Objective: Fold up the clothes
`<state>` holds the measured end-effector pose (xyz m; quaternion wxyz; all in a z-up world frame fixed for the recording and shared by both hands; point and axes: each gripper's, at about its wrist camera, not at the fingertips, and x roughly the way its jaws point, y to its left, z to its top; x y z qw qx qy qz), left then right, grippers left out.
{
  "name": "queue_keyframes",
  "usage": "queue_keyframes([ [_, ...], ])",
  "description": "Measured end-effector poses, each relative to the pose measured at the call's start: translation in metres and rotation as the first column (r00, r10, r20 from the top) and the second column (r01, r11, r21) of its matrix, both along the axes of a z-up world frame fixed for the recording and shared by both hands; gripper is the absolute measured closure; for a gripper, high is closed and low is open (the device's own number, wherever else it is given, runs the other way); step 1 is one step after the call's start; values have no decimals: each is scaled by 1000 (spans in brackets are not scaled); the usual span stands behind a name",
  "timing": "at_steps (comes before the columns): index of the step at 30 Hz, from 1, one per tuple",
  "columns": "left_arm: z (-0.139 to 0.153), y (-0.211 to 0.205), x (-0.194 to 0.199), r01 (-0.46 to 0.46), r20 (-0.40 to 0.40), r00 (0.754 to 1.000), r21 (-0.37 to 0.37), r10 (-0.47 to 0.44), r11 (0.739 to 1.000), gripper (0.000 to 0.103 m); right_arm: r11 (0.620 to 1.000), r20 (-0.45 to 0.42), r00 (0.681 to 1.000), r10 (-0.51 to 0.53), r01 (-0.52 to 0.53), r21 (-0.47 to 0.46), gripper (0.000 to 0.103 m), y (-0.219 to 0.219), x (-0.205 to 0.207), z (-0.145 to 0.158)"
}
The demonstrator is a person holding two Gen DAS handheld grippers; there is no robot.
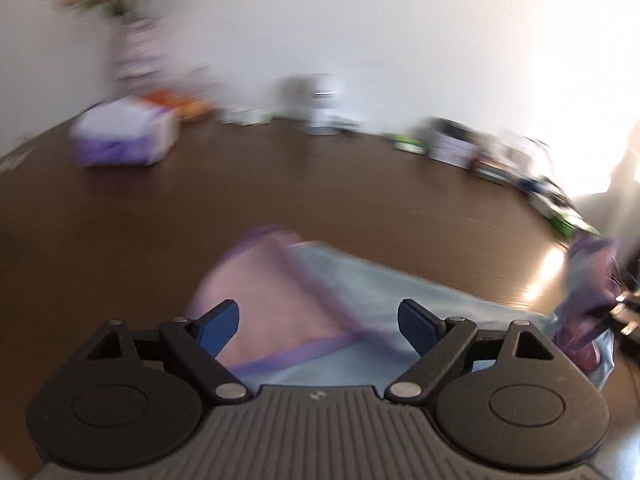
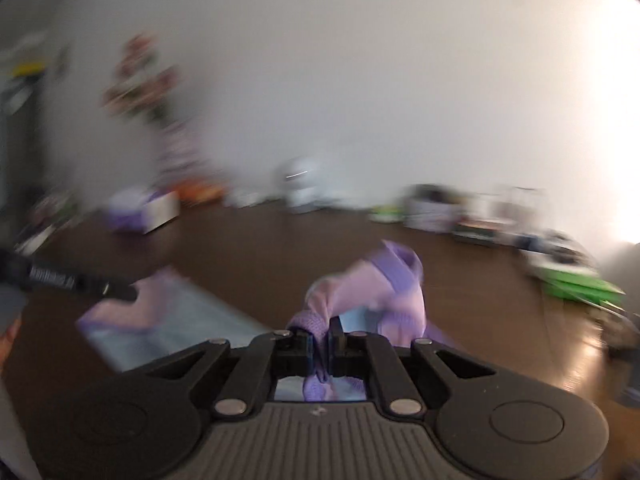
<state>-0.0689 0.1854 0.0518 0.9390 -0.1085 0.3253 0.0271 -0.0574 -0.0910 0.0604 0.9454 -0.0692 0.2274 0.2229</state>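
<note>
A pink and light-blue garment (image 1: 304, 300) with purple trim lies spread on the dark wooden table (image 1: 200, 208). My left gripper (image 1: 318, 326) hovers open just above it, blue pads wide apart with nothing between them. In the right wrist view my right gripper (image 2: 320, 340) is shut on a bunched purple-trimmed corner of the garment (image 2: 372, 292), lifted off the table. The flat part of the garment (image 2: 168, 320) shows lower left there, with the left gripper (image 2: 72, 280) as a dark bar above it. At the left view's right edge hangs the lifted corner (image 1: 588, 300). Both views are motion-blurred.
Along the back edge by the white wall stand a purple-and-white box (image 1: 128, 136), a vase of flowers (image 1: 132, 40), a small white appliance (image 1: 320, 100) and several boxes and packets (image 1: 480, 152). Green packs (image 2: 576, 280) lie at the right.
</note>
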Motion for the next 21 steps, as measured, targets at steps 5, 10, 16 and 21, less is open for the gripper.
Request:
queue_keyframes([
  [5,-18,38,-30,-153,-44,987,-31,152,988,15,985,-113,985,128,-140,-99,90,86,20,-39],
  [10,-30,40,-24,-174,-73,982,4,173,985,15,966,-125,970,210,-226,-126,61,87,8,-15],
  [16,-34,25,-9,-140,-72,987,73,145,987,23,944,-40,951,306,-308,-118,56,56,74,44],
  [21,-38,16,-10,-136,-54,988,93,141,986,23,884,-137,929,344,-370,-286,60,103,129,32],
])
